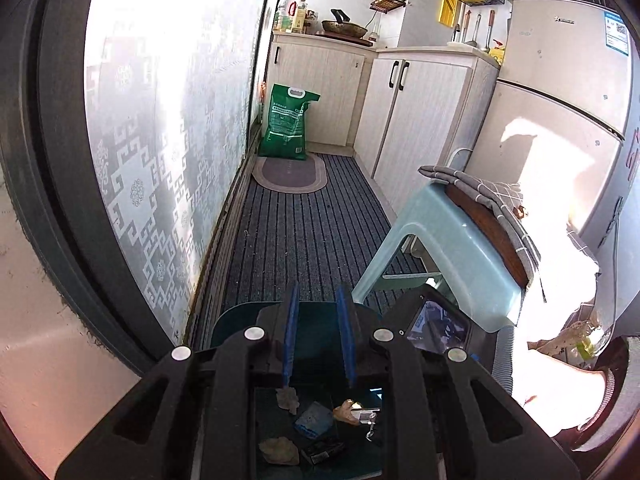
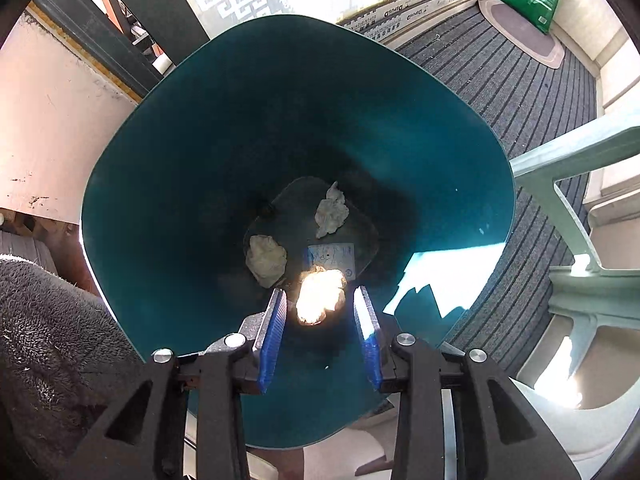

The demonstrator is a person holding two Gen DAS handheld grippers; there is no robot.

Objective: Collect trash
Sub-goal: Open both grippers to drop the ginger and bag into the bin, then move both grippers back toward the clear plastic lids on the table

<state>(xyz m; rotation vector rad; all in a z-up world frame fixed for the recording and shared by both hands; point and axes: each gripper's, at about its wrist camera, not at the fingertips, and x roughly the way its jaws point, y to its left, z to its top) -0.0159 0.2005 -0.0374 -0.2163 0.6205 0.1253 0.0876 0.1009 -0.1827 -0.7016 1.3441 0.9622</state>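
A dark teal trash bin [image 2: 168,184] fills the right wrist view from above. On its floor lie two crumpled paper wads [image 2: 267,260] [image 2: 331,210] and a blue-and-white packet [image 2: 330,258]. A sunlit crumpled wad [image 2: 320,296] shows between the blue pads of my right gripper [image 2: 322,304], which is open above the bin; the pads do not touch it. My left gripper [image 1: 318,302] is open and empty, over the bin's rim [image 1: 236,316]. Below it the bin's floor shows wads [image 1: 280,450] and a blue packet [image 1: 314,420].
A pale green plastic stool [image 1: 452,248] with a grey cloth [image 1: 480,192] stands right of the bin. A striped grey mat [image 1: 304,224] runs to a green sack [image 1: 286,124] and cabinets [image 1: 416,112]. A fridge [image 1: 560,92] is at the right, a frosted sliding door [image 1: 160,140] at the left.
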